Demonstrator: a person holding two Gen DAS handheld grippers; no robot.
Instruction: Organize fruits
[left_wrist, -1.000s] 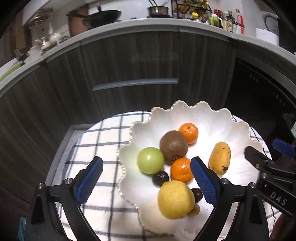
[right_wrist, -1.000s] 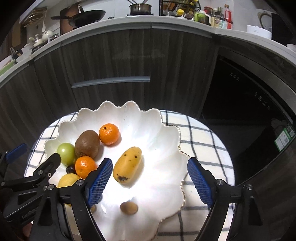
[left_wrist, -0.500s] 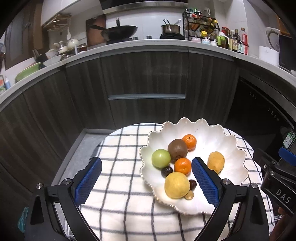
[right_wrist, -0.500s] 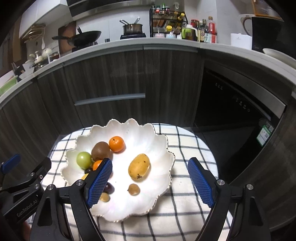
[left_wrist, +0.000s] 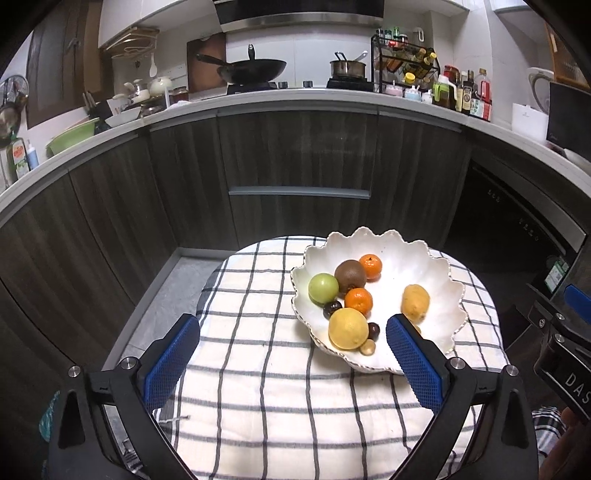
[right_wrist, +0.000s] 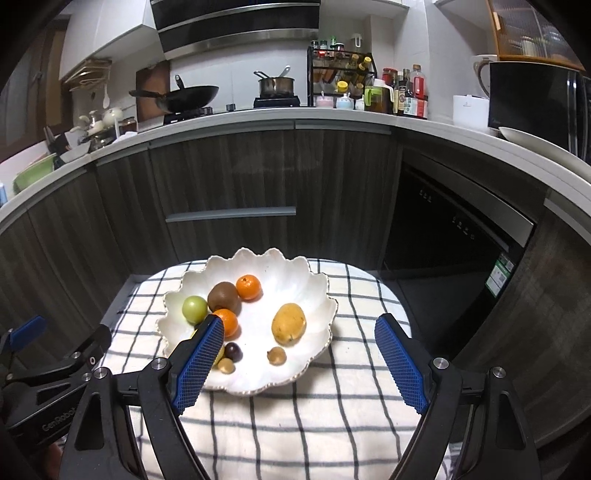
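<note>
Left wrist view: left gripper (left_wrist: 291, 356) has its jaws opening, already wide, nothing between them but checked cloth (left_wrist: 258, 369). White scalloped bowl (left_wrist: 441, 280) sits on the cloth, far right of the jaws. In it: green apple (left_wrist: 323, 288), kiwi (left_wrist: 350, 273), far tangerine (left_wrist: 370, 266), near tangerine (left_wrist: 358, 300), lemon (left_wrist: 348, 328) at the near rim, mango (left_wrist: 415, 302) alone on the right, two dark plums (left_wrist: 332, 309) and a small brown fruit (left_wrist: 368, 347). All fruit looks to be in the bowl, so my read is the task is at or near its end and both tools are clear of the bowl; best move is to stay high and off the rim, since the lemon sits close to the edge and could roll out if the bowl gets knocked. Right wrist view: right gripper (right_wrist: 300, 360) has its jaws apart, empty; the left pad overlaps the bowl's near-left rim in the picture and hides part of the lemon. Second small brown fruit (right_wrist: 276, 355) lies near the mango. Other gripper's body shows at the left edge. Behind: dark cabinets, drawer handle (right_wrist: 231, 214), dishwasher (right_wrist: 458, 236) on the right, wok (right_wrist: 184, 96) and pot on the counter; none of it blocks anything.
</note>
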